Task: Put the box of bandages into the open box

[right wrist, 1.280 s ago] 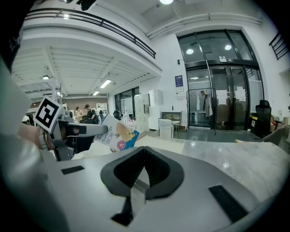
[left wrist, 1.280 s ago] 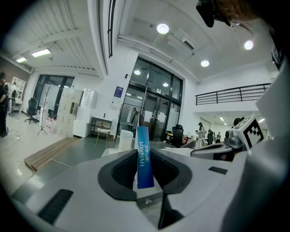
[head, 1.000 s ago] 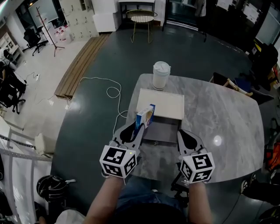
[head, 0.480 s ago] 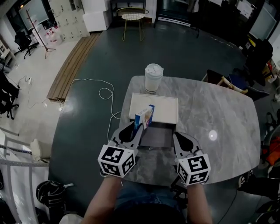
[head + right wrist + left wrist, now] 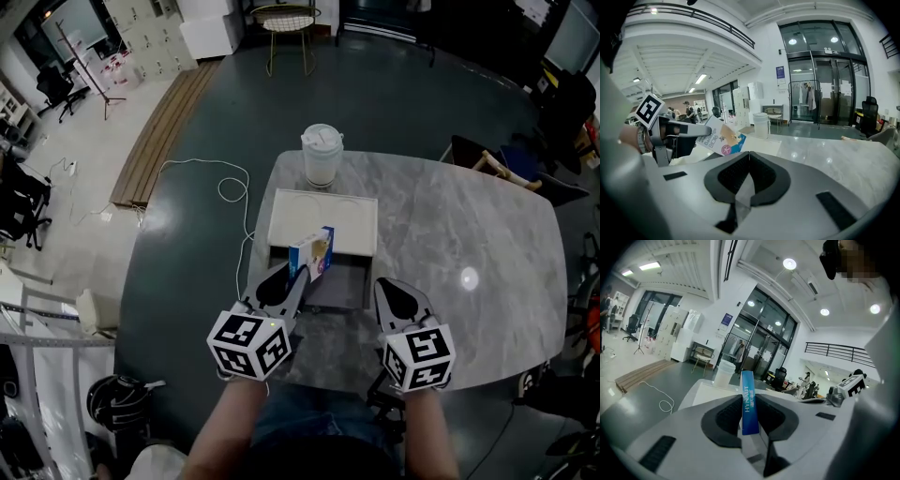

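A blue and white box of bandages (image 5: 311,253) stands on edge between the jaws of my left gripper (image 5: 298,266), which is shut on it. In the left gripper view its narrow blue side (image 5: 748,401) rises upright between the black pads. It hangs over the near left part of the open box (image 5: 339,283), a grey tray whose white lid (image 5: 323,221) lies folded back behind it. In the right gripper view the bandage box (image 5: 721,139) shows at the left. My right gripper (image 5: 391,292), shut and empty, hovers at the open box's near right corner.
A white lidded cup (image 5: 321,156) stands at the far edge of the grey marble table (image 5: 469,244). A white cable (image 5: 230,202) trails on the dark floor to the left. A dark chair (image 5: 487,159) sits at the table's far right.
Both grippers and the bandage box keep their places relative to the open box. Only the head camera has shifted slightly.
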